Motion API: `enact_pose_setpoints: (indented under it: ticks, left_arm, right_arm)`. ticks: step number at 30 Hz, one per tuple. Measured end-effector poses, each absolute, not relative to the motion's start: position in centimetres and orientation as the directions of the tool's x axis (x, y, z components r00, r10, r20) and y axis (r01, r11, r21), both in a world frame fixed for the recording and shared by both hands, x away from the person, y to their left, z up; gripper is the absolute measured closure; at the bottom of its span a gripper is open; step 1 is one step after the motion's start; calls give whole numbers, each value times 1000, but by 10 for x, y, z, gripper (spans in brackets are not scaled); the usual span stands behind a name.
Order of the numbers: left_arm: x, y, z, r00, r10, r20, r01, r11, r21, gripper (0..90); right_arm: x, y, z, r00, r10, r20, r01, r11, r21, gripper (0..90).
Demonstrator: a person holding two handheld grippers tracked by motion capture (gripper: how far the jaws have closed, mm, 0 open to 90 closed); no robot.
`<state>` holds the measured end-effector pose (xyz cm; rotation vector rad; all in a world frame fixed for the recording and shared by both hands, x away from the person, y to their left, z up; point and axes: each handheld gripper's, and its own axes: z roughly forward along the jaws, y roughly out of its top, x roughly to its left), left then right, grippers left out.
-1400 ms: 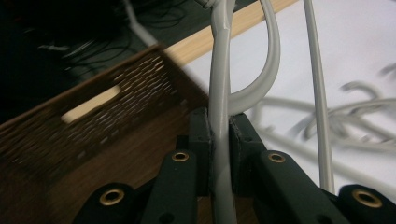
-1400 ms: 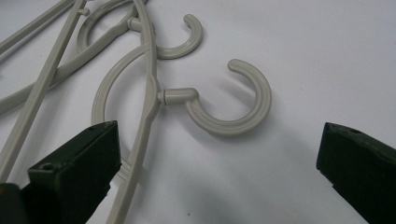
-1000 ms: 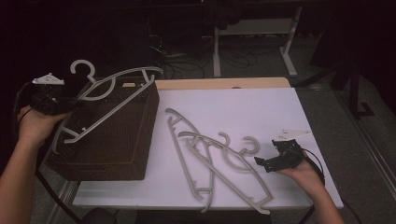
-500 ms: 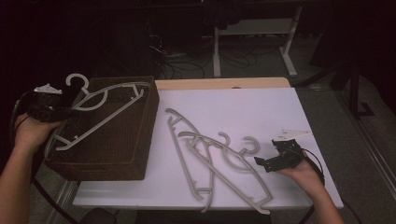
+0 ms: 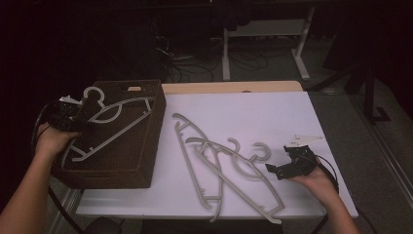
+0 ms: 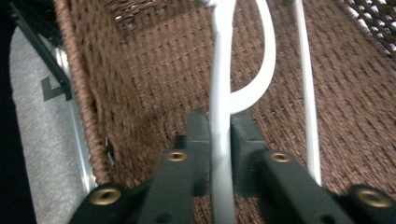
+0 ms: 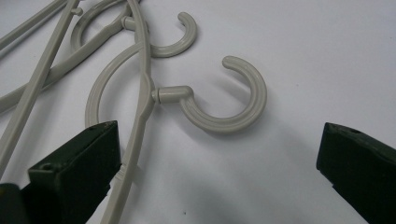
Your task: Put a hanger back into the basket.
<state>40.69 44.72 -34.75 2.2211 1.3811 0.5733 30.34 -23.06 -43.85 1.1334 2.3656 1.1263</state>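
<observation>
left gripper view: left gripper point(image 6: 219, 140) clamps hanger point(image 6: 219, 84) over basket point(image 6: 154, 65).

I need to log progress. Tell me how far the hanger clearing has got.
Done: nothing looks released in the wicker basket yet. In hand: the left tongs are shut on one hanger, held over the basket. Left: three hangers lie tangled on the white table, and the right tongs sit open beside one hanger hook.
</observation>
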Motion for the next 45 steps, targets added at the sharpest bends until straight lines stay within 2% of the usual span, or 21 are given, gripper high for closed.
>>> enact_pose_setpoints:
  ticks: [4, 10, 15, 18, 25, 34, 45]
  left_arm:
    - [406, 455, -349, 387, 919, 76, 721, -354, 596, 614]
    - [400, 455, -344, 396, 918, 28, 690, -318, 650, 505]
    - [395, 447, -338, 446, 894, -50, 658, -289, 696, 394]
    - [391, 437, -332, 481, 871, -96, 630, -268, 729, 356]
    - [385, 400, -318, 573, 808, -136, 561, -266, 784, 229]
    - [379, 337, -307, 697, 697, -167, 482, -282, 829, 141]
    - [369, 268, -310, 797, 577, -178, 412, -305, 858, 128]
  right_arm:
    - [303, -230, -438, -650, 756, 75, 534, 384, 753, 0]
    - [304, -229, -437, -654, 753, 70, 528, 389, 755, 0]
    - [306, -226, -436, -662, 747, 66, 523, 397, 754, 0]
    - [306, -225, -436, -664, 745, 66, 524, 400, 752, 0]
    - [307, -225, -435, -667, 741, 73, 525, 398, 752, 0]
    - [306, -222, -432, -671, 737, 79, 522, 394, 757, 0]
    - [306, -214, -428, -677, 730, 99, 541, 401, 739, 0]
